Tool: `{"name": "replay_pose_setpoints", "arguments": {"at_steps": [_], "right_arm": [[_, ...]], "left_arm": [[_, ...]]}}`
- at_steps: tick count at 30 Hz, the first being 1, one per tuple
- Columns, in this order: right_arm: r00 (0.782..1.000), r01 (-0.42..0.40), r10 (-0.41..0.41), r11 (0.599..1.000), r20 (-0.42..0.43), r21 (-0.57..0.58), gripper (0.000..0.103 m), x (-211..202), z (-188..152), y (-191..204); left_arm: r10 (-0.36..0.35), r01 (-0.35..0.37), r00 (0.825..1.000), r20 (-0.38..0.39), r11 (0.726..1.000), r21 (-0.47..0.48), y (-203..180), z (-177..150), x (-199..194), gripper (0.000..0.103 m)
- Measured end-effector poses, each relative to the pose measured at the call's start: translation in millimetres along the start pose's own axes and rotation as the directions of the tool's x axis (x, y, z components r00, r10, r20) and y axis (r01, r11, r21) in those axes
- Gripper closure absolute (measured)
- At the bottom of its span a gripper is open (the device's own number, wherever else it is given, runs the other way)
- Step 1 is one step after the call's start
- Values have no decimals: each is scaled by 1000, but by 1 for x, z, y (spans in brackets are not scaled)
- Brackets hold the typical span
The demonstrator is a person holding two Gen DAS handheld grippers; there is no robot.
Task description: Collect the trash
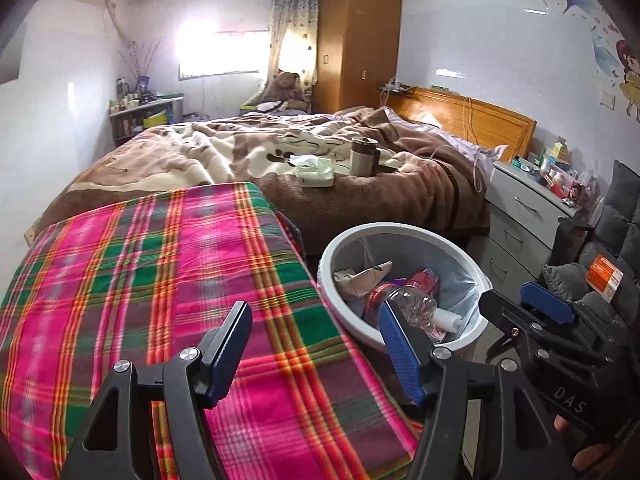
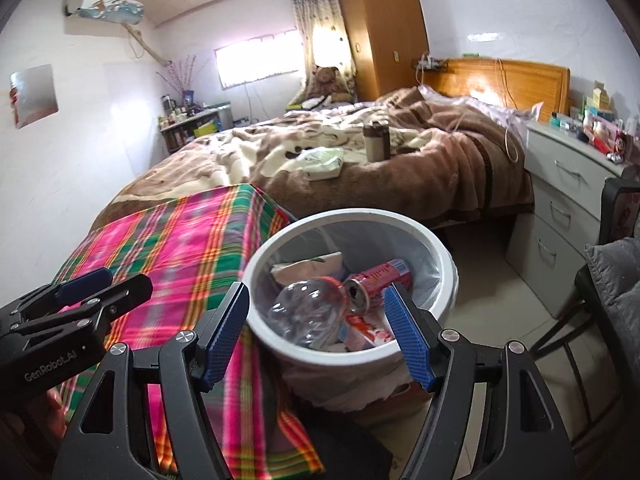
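**A:** So how far along are you with the trash? From here the bin [image 2: 444, 276] already has a clear plastic bottle [image 2: 308, 308], a red can [image 2: 380, 280] and some crumpled wrappers [image 2: 308, 268] sitting in it, and it stands on the floor right beside the table with the plaid cloth [image 2: 180, 248].

**B:** Yeah, you look mostly done to me. Your left tool [image 1: 316, 344] is spread wide with nothing in it, and your right tool [image 2: 316, 332] is wide and empty too, hovering over the near rim of the bin. The plaid table looks bare now.

**A:** Anything left?

**B:** Maybe the bed [image 1: 280, 196]. There's a tissue pack [image 1: 316, 172] and a mug [image 1: 362, 156] on the blanket, well apart from the bin. Can't tell if you'd count those as trash, though.
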State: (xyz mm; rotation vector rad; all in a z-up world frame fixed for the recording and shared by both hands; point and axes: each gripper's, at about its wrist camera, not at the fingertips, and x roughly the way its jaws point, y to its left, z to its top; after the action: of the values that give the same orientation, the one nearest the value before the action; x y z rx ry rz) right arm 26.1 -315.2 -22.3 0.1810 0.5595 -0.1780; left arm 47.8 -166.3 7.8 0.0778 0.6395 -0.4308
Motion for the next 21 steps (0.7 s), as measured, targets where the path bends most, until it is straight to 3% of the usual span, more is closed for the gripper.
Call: {"name": "replay_pose_setpoints", "arguments": {"at_steps": [3,6,10,21], "right_arm": [[1000,13,-13,1000,16,-25,31,-7,-6,8],[999,4,-4,1000,31,-16,31,-13,-10,12],[999,6,-6,1000,44,-9,31,-19,-16,17],[997,41,-41,999,63,1,31,-31,-28,20]], "left_arm": [[68,-68,997,30,998,0,5,-12,-15,37],[68,-67,997,34,997,-31,15,-20,-26,37],[132,-130,989,60,991,-36,22,-28,-39,37],[134,-134,988,83,991,-1,14,-46,-52,37]]}}
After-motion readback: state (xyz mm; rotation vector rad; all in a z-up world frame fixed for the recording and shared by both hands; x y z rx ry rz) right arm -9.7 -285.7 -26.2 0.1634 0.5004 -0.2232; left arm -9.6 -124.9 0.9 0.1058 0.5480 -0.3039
